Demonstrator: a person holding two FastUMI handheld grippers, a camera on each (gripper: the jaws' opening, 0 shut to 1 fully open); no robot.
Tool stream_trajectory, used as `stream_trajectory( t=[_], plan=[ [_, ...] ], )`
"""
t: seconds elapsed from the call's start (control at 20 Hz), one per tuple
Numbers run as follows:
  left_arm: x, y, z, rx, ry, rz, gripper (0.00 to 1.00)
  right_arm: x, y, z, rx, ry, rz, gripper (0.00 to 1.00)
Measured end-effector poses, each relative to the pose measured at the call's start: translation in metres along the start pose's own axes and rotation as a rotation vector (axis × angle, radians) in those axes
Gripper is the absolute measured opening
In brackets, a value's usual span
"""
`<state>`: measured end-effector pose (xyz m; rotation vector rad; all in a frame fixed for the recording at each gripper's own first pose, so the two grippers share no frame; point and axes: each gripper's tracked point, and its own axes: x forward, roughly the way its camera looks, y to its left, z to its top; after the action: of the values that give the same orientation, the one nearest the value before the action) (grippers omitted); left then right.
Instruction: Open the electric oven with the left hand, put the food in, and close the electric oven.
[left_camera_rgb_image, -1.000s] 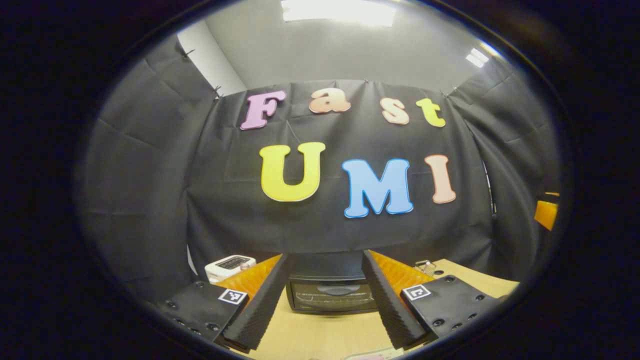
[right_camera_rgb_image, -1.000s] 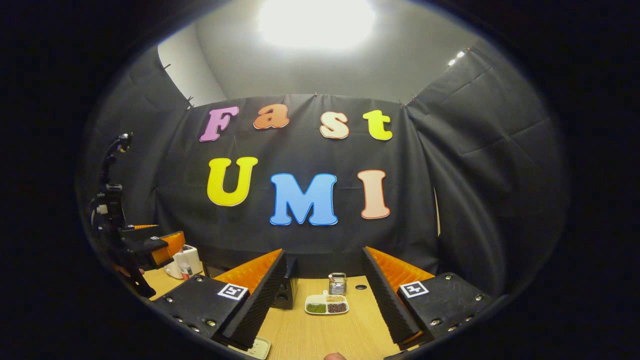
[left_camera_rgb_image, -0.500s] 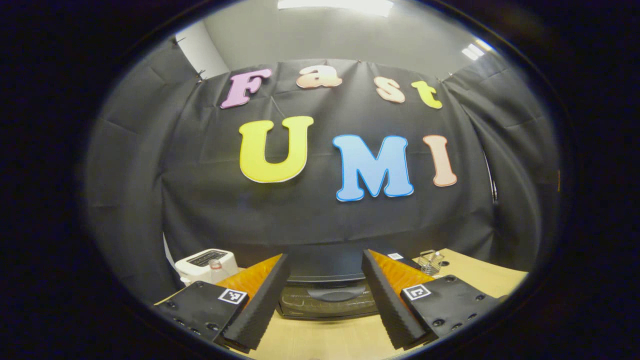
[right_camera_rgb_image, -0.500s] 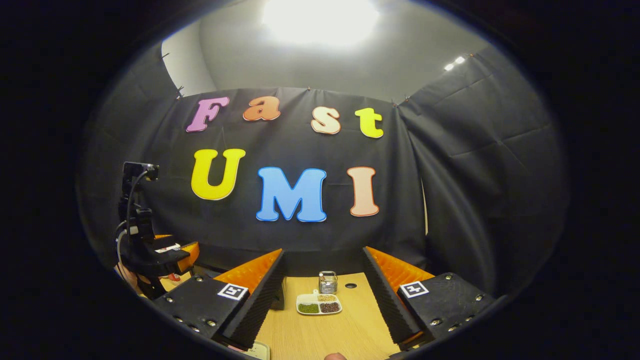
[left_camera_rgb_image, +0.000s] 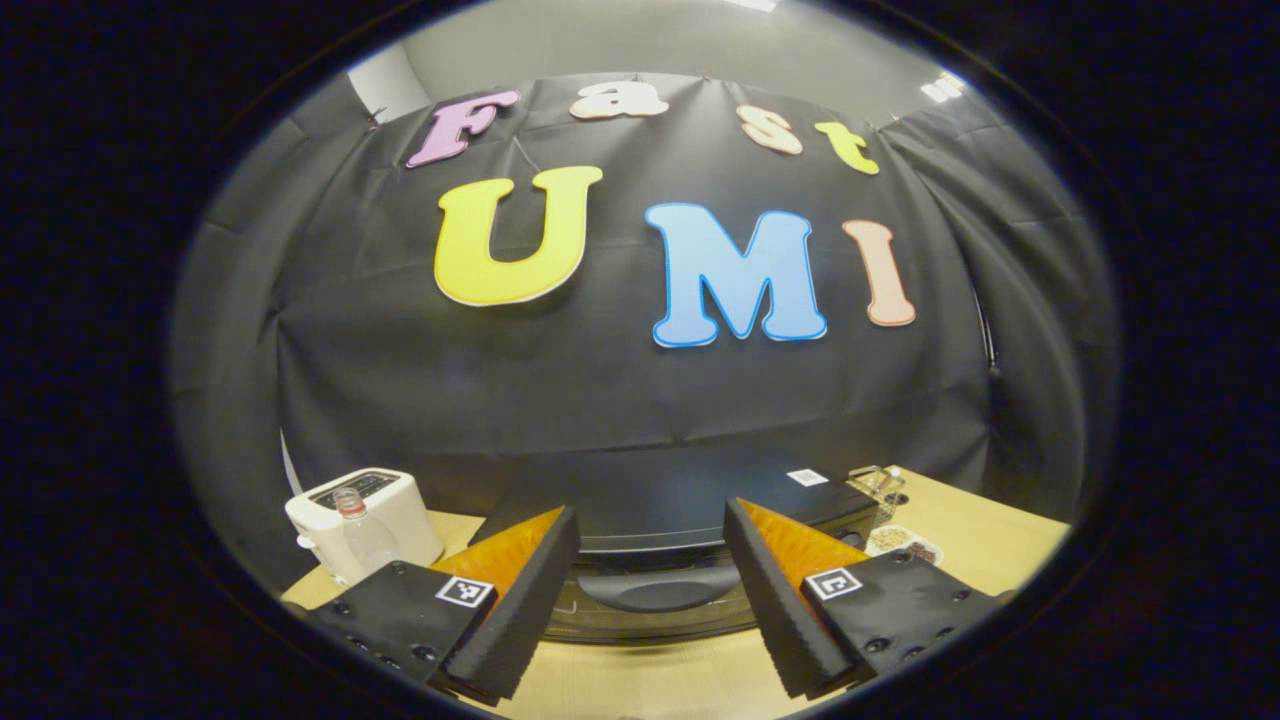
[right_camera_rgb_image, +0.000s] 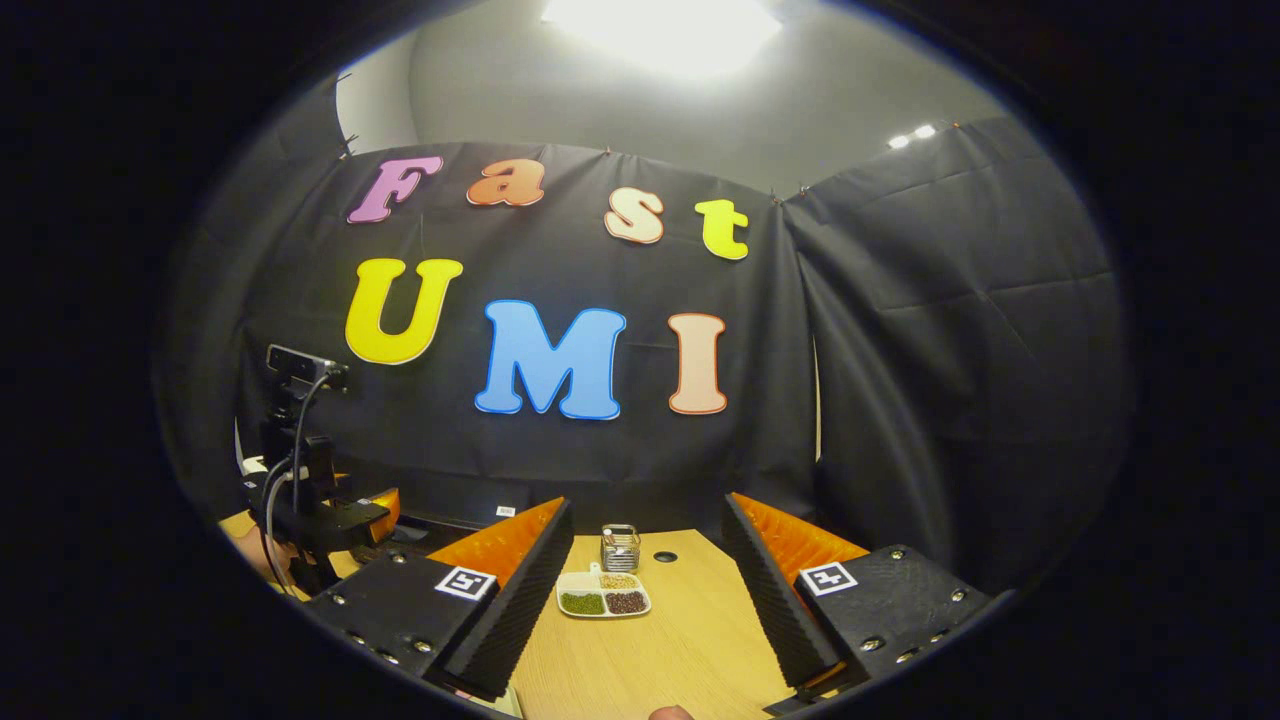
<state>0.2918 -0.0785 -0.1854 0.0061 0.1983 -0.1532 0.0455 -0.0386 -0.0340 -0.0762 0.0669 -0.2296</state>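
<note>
None of three steps done. My left gripper (left_camera_rgb_image: 650, 590), jaws spread, faces the closed electric oven (left_camera_rgb_image: 660, 530) door handle (left_camera_rgb_image: 655, 592). My right gripper (right_camera_rgb_image: 645, 600), jaws spread and empty, hovers before the food tray (right_camera_rgb_image: 603, 598) on table (right_camera_rgb_image: 680, 650).

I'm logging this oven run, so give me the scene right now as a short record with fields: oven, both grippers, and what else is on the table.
oven: black oven, door shut, handle ahead of the open fingers
left gripper: left gripper open, facing the handle, contact not clear
right gripper: right gripper open, holding nothing, facing the tray
food: divided tray on the table
other: toaster, bottle, wire holder
</note>
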Motion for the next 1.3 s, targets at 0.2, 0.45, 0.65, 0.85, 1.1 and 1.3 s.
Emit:
stream_trajectory(
  t=[0.2, 0.45, 0.65, 0.85, 1.1, 1.3],
  plan=[
    [0.025, 0.003, -0.024, 0.009, 0.032, 0.011, 1.00, 0.002, -0.002, -0.003, -0.036, 0.011, -0.028, 0.95],
    [0.039, -0.002, -0.036, 0.034, 0.032, 0.008, 1.00, 0.000, -0.012, -0.002, -0.077, 0.011, -0.061, 0.95],
    [0.032, -0.007, -0.045, 0.002, 0.042, 0.014, 0.92, 0.002, -0.013, -0.001, -0.079, 0.016, -0.057, 0.95],
    [0.027, -0.007, -0.048, -0.015, 0.047, 0.030, 0.98, 0.001, -0.009, 0.001, -0.102, 0.004, -0.028, 0.95],
    [0.004, -0.009, -0.056, -0.024, 0.063, 0.033, 1.00, 0.003, -0.002, -0.002, -0.064, 0.017, 0.029, 0.95],
    [-0.018, -0.012, -0.065, -0.017, 0.074, 0.029, 1.00, 0.000, 0.000, -0.004, -0.044, 0.016, 0.067, 0.95]
  ],
)
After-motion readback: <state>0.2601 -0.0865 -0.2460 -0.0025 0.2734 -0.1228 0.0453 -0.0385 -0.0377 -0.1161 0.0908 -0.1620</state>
